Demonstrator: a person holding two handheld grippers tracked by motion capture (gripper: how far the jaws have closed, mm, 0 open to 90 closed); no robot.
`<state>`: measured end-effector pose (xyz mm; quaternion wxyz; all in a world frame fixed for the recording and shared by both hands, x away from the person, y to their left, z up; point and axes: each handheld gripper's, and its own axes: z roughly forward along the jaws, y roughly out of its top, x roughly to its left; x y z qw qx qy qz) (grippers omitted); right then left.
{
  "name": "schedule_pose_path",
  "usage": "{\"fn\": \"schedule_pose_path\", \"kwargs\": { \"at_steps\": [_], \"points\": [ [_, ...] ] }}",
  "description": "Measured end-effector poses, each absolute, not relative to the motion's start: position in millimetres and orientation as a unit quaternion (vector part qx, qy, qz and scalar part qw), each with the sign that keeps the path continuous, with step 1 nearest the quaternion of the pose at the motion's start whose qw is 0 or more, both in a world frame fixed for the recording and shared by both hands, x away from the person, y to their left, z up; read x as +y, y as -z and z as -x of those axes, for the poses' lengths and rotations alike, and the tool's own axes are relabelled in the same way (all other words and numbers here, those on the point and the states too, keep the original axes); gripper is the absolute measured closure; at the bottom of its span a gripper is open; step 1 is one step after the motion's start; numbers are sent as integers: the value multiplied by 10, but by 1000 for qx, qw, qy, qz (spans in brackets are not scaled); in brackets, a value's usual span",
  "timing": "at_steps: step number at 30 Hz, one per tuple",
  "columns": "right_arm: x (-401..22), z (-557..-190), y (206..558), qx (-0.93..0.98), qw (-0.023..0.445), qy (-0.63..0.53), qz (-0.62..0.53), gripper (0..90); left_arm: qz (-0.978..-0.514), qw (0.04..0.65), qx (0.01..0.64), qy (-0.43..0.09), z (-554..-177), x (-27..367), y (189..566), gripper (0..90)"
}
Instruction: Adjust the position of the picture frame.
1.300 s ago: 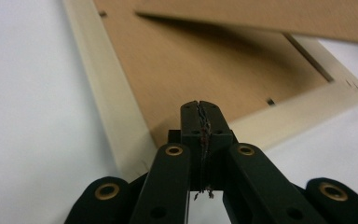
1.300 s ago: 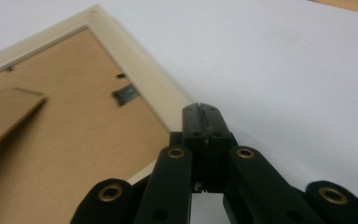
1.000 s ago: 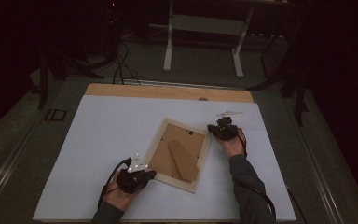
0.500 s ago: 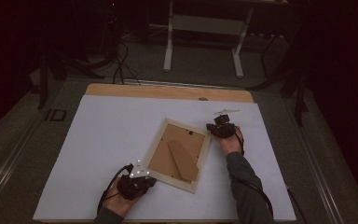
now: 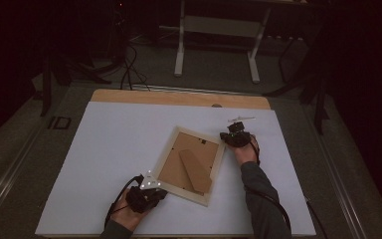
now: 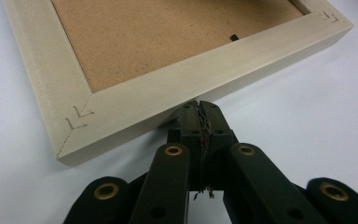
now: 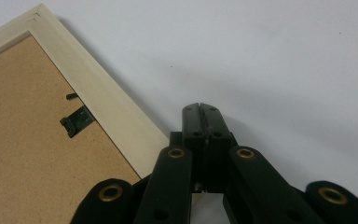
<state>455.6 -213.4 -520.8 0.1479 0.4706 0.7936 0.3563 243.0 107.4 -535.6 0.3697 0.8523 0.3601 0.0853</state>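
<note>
- The picture frame [image 5: 191,165] lies flat on the white table top [image 5: 114,149], a bit right of the middle.
- It lies face down, so we see its back.
- The edge all round it is pale wood, light and creamy.
- Inside the edge is a brown board [image 5: 181,162], like thick card.
- A brown stand flap [image 5: 195,170] lies flat on that board. It is a long strip that runs slanted, from the middle toward the near right corner.
- In the right gripper view, a small black clip [image 7: 77,120] sits on the board just inside the wood edge.
- In the left gripper view, the wood corners show thin slanted lines where the pieces join [image 6: 77,119].
- The frame is a rectangle and sits crooked on the table, turned like a tilted card.
- Its long way runs from the near side, close to the person, up to the far side, leaning a bit to the right at the near end.
- One corner points near the left gripper [image 5: 154,195] and the far right corner points to the right gripper [image 5: 232,133].
- The left gripper has its jaws shut tight, with nothing in them. Its tips are right at the frame's near edge, close to a corner.
- The right gripper also has its jaws shut tight and holds nothing. It sits just beside the frame's right edge, on the white top.
</note>
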Motion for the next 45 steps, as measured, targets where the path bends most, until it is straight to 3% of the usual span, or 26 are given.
{"fn": "schedule_pose_path", "kwargs": {
  "at_steps": [45],
  "points": [
    [-2341,-4521,5197,809,148,-335,-460,900,-834,373,397,-84,-2614,1101,5359,898]
  ]
}}
